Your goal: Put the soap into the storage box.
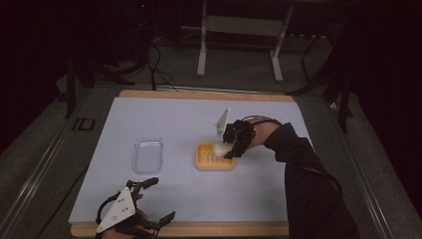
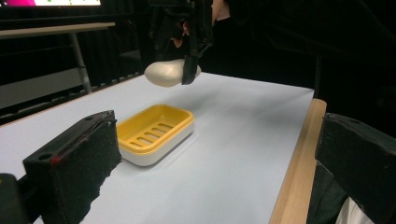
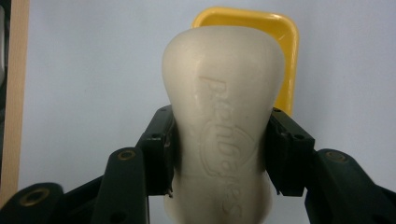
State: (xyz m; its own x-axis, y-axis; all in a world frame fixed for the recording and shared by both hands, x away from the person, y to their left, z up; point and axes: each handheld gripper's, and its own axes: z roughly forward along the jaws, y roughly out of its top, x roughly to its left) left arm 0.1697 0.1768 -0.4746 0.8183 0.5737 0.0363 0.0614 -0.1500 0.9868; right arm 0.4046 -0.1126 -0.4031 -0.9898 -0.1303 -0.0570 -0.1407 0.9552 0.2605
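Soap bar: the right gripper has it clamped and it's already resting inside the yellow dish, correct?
Not quite. The right gripper does clamp the soap bar, but the bar is not resting in the yellow dish. The left gripper view shows it hanging in the air above and beyond the dish, clear of it.

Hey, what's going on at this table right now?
A person works with a pair of tongs in each hand. The right tongs are clamped on a cream bar of soap, holding it in the air just above a yellow soap dish on the pale blue table cover. The left tongs rest open at the near table edge, holding nothing. A clear plastic lid lies left of the dish.
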